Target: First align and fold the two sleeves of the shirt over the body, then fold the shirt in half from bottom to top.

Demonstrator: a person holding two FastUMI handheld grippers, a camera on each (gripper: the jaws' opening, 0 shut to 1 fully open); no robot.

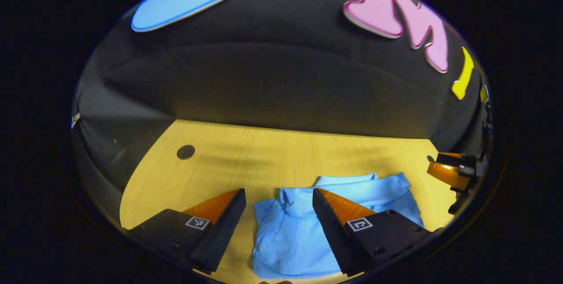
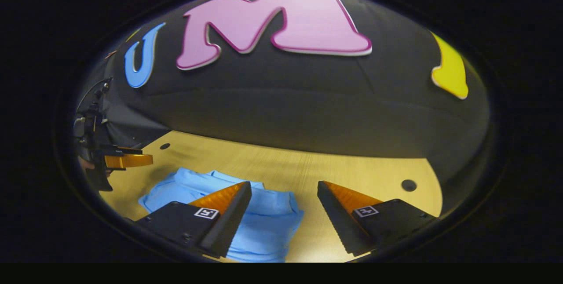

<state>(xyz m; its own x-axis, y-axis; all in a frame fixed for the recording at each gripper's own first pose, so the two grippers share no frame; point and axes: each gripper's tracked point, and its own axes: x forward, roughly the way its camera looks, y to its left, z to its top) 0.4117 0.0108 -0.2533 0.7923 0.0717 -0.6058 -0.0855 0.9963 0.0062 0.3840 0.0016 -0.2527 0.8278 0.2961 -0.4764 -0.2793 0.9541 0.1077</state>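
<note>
- Already folded into a compact bundle, the light blue shirt (image 1: 290, 231) lies on the pale wooden bench (image 1: 264, 156), its collar end toward the booth's black wall.
- In the left gripper view, the left gripper (image 1: 278, 213) hangs above the bench with its fingers (image 1: 220, 227) spread wide apart and nothing between them; the shirt shows through the gap and runs under the finger on the picture's right.
- Whether those fingers touch the cloth cannot be told from this view.
- Near the right edge of the same view the other gripper shows farther off, beyond the shirt's corner, small and partly cut by the rim.
- In the right gripper view, the right gripper (image 2: 284, 207) also has its fingers (image 2: 228, 222) parted, holding nothing; bare bench lies in the gap.
- There the shirt (image 2: 264, 227) sits to the left, partly behind the left-hand finger, its edge reaching just into the gap.
- At the far left of that view the left gripper (image 2: 127, 160) appears above the shirt's far corner.
- A round dark hole (image 1: 185, 152) marks the bench top well away from the shirt; another hole (image 2: 408, 185) shows in the right gripper view.
</note>
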